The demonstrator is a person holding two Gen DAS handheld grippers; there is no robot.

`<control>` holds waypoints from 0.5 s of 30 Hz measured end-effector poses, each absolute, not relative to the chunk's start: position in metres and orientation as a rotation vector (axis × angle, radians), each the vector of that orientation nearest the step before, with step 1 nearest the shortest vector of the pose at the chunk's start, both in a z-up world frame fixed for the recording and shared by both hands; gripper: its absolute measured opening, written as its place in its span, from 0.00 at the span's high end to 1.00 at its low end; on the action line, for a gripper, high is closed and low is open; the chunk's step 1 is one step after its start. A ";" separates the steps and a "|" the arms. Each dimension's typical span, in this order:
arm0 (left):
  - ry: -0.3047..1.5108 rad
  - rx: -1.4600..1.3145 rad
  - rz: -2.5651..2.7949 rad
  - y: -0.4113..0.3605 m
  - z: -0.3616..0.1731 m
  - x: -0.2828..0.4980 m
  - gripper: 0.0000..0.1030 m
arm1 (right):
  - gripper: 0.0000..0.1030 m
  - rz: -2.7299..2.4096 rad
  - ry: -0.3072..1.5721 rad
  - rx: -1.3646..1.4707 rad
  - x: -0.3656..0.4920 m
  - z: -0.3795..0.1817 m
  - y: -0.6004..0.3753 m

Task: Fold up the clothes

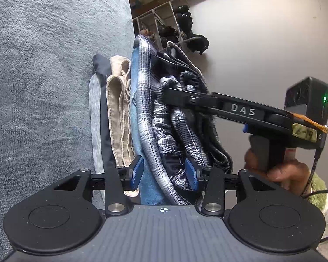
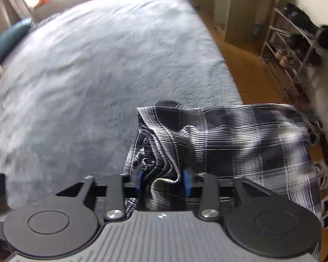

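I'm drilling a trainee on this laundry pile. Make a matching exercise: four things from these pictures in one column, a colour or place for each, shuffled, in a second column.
Things:
1. plaid garment
2. khaki trousers
3. blanket
4. shoe rack

Descriptions:
A. tan, folded in the pile
B. black and white, between the left claw's pads
C. metal, against the wall
D. grey plush, under the pile

Pairs: 1-B, 2-A, 3-D, 4-C
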State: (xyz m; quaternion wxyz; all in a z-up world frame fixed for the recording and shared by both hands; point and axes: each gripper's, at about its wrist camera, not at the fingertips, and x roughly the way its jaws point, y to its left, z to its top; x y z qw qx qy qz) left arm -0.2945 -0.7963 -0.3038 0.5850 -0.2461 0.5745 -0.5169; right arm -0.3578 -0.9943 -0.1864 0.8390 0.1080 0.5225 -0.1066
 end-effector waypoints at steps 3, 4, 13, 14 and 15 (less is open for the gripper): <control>1.325 -0.559 -1.194 -0.793 -0.299 -0.296 0.60 | 0.46 -0.200 1.117 0.169 -0.356 -0.178 -0.986; 1.284 -0.543 -1.172 -0.790 -0.292 -0.295 0.60 | 0.46 -0.196 1.101 0.164 -0.358 -0.170 -0.984; 1.012 -0.503 -1.284 -0.812 -0.227 -0.278 0.60 | 0.76 -0.311 0.914 0.333 -0.372 -0.129 -1.041; 1.010 -0.505 -1.302 -0.816 -0.223 -0.277 0.60 | 0.77 -0.298 0.937 0.355 -0.368 -0.140 -1.047; 1.018 -0.509 -1.328 -0.820 -0.222 -0.280 0.60 | 0.77 -0.265 0.966 0.394 -0.365 -0.154 -1.050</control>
